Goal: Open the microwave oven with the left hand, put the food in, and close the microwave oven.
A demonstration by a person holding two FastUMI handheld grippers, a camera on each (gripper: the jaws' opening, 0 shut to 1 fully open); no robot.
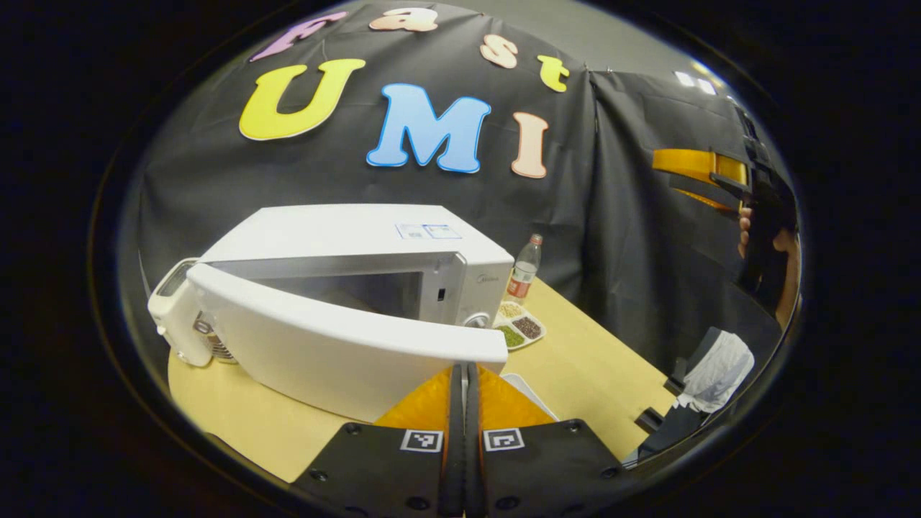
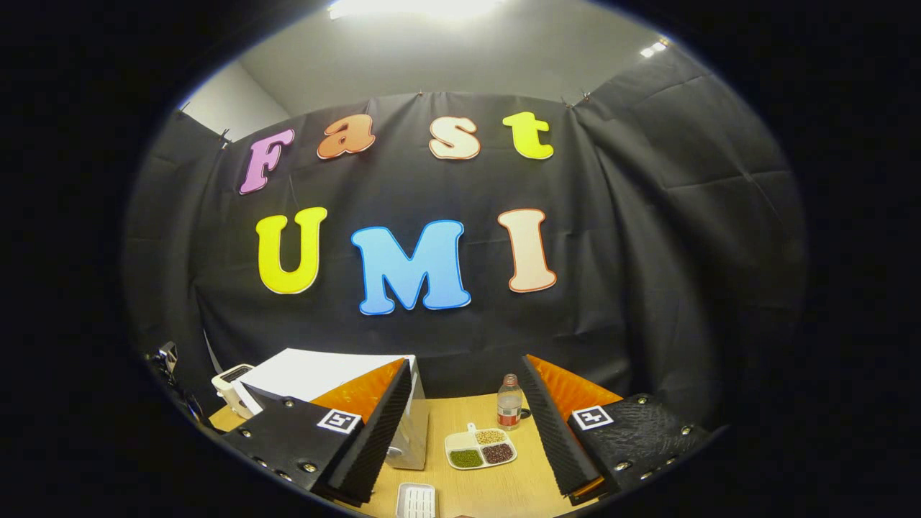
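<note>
The microwave door (image 1: 345, 338) is standing partly swung out, its free edge lying just ahead of the left gripper (image 1: 464, 381), whose 2 fingers are pressing together with nothing visibly between them. If that edge is only being nudged, the door could be slipping off and swinging back (a judgement, not something seen). The right gripper (image 2: 464, 424) is hovering wide open and empty, with the sectioned food dish (image 2: 481, 450) lying between its fingers farther off on the table (image 2: 518, 489), beside a bottle (image 2: 509, 403).
</note>
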